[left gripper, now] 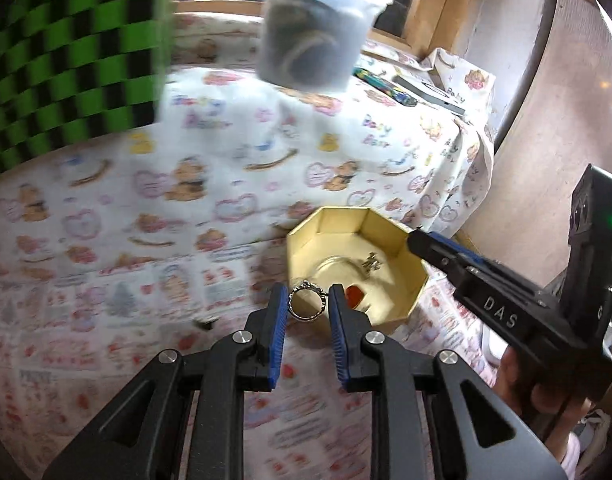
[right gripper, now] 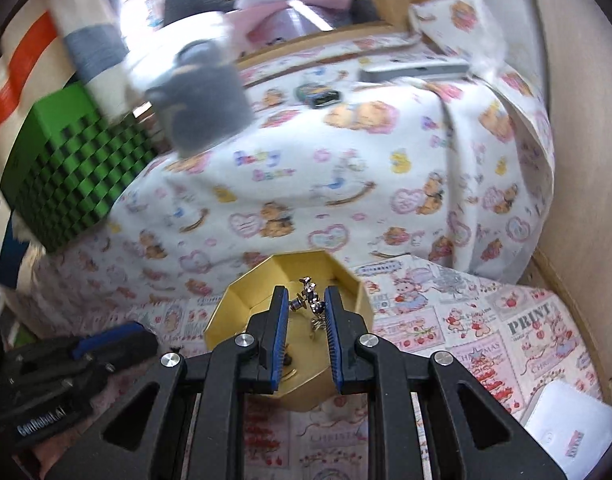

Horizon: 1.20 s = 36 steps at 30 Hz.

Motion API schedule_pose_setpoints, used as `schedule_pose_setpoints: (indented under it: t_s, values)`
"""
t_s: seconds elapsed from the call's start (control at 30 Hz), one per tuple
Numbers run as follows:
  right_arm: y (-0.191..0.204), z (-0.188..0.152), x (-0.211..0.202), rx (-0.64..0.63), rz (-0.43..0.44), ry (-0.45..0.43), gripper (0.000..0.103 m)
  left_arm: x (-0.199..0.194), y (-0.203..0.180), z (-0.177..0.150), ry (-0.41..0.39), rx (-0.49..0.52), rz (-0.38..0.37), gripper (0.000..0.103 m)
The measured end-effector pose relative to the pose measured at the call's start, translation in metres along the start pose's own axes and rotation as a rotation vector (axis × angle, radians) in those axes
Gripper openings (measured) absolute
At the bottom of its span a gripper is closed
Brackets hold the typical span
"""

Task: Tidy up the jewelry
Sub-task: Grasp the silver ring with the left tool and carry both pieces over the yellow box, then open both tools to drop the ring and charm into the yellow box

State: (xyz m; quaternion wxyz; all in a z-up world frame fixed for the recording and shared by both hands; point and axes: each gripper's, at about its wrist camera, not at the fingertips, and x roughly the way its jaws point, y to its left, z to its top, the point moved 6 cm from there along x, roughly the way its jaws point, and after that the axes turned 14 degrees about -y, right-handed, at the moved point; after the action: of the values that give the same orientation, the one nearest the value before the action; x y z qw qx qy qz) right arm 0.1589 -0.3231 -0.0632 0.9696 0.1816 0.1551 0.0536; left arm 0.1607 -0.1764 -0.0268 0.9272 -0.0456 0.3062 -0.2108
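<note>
A gold octagonal box (left gripper: 410,292) (right gripper: 234,304) stands open on the printed cloth. In it lie a silver charm (left gripper: 371,265) (right gripper: 308,286) and a red piece (left gripper: 354,294). My left gripper (left gripper: 309,303) is shut on a silver ring (left gripper: 294,310), holding it in the air just by the box's near left rim. My right gripper (right gripper: 306,307) hovers over the box from its right side, its tip (left gripper: 416,240) above the rim. Its jaws stand a narrow gap apart, and the silver bits seen through the gap seem to lie in the box. A small dark piece (left gripper: 206,323) lies on the cloth.
A clear plastic tub (left gripper: 318,36) (right gripper: 202,100) of bangles stands at the back, blurred. A green checkered box (left gripper: 66,80) (right gripper: 74,172) is at the left. A flat grey box (right gripper: 414,68) and a multicoloured item (left gripper: 382,84) lie at the far right. A white card (right gripper: 566,428) is near right.
</note>
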Motion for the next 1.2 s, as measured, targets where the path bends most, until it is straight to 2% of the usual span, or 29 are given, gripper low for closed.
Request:
schedule_pose_setpoints:
  t_s: [0.2,0.33,0.47,0.73,0.8,0.87,0.93,1.1,1.2]
  values:
    - [-0.013,0.003,0.000,0.062,0.013,0.015,0.020,0.024,-0.022,-0.004,0.025,0.023,-0.027,0.020]
    - [-0.019,0.001,0.003,0.117,0.038,0.043,0.020,0.036,-0.023,-0.010,0.043,0.018,-0.025,0.020]
    - [-0.017,0.000,0.004,0.111,0.041,0.051,0.020,0.043,-0.022,-0.016,0.060,0.035,-0.006,0.020]
    - [-0.012,-0.002,0.004,0.087,0.046,0.061,0.020,0.026,-0.012,-0.006,-0.020,0.010,0.022,0.020]
    - [-0.008,-0.003,0.004,0.067,0.054,0.067,0.020,0.019,-0.008,-0.002,-0.045,-0.006,0.020,0.024]
    - [-0.003,-0.005,0.004,0.042,0.058,0.074,0.020,0.012,-0.002,0.003,-0.074,-0.005,0.029,0.038]
    - [0.001,-0.007,0.004,0.023,0.063,0.079,0.020,0.004,0.004,0.008,-0.103,-0.002,0.038,0.046]
    - [0.008,-0.009,0.003,-0.033,0.037,0.070,0.019,-0.018,0.019,0.017,-0.150,-0.012,0.067,0.047]
    - [0.013,-0.010,0.001,-0.067,0.031,0.060,0.019,-0.038,0.025,0.021,-0.200,0.013,0.091,0.061]
